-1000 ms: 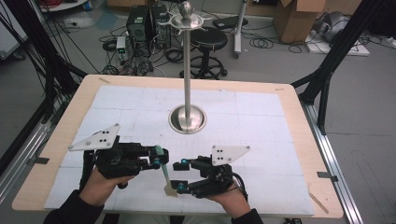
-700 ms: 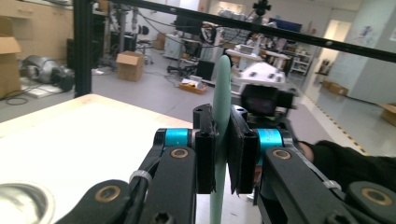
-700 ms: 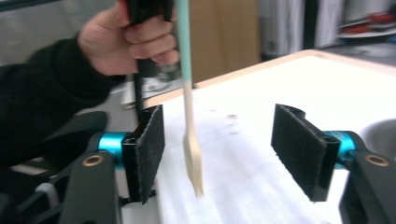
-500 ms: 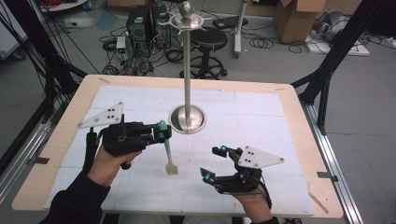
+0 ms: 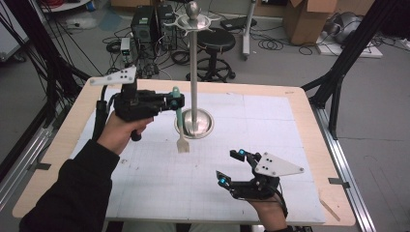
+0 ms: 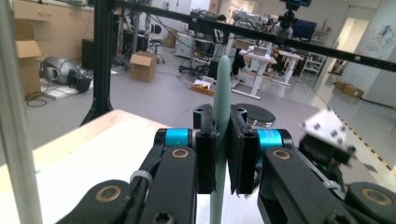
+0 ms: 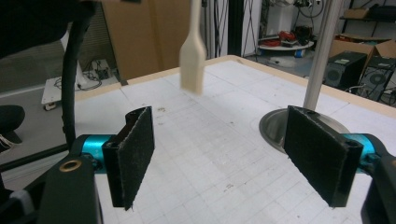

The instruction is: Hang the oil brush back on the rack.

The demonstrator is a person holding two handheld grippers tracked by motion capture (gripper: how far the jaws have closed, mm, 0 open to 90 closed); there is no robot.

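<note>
A small spatula (image 5: 180,126) with a pale green handle and a cream blade hangs upright in the air, blade down, left of the steel stand. My left gripper (image 5: 175,102) is shut on its green handle (image 6: 220,116), raised well above the table. In the right gripper view the cream blade (image 7: 192,60) dangles ahead of the jaws. My right gripper (image 5: 230,166) rests low near the table's front right, open, with nothing between its pads (image 7: 135,154). The tall steel pole (image 5: 194,72) rises from a round base (image 5: 205,124) and carries a ring of hooks near its top.
A white gridded mat (image 5: 270,145) covers the wooden table (image 5: 309,104). A thin wooden stick (image 5: 329,209) lies near the front right corner. Black frame struts (image 5: 338,72) stand right of the table. Beyond it are a stool (image 5: 216,46), cables and boxes.
My left gripper has taken the spatula from the right gripper, lifted it off the table and carried it up toward the pole. My right gripper has let go, opened and drawn back to the right.
</note>
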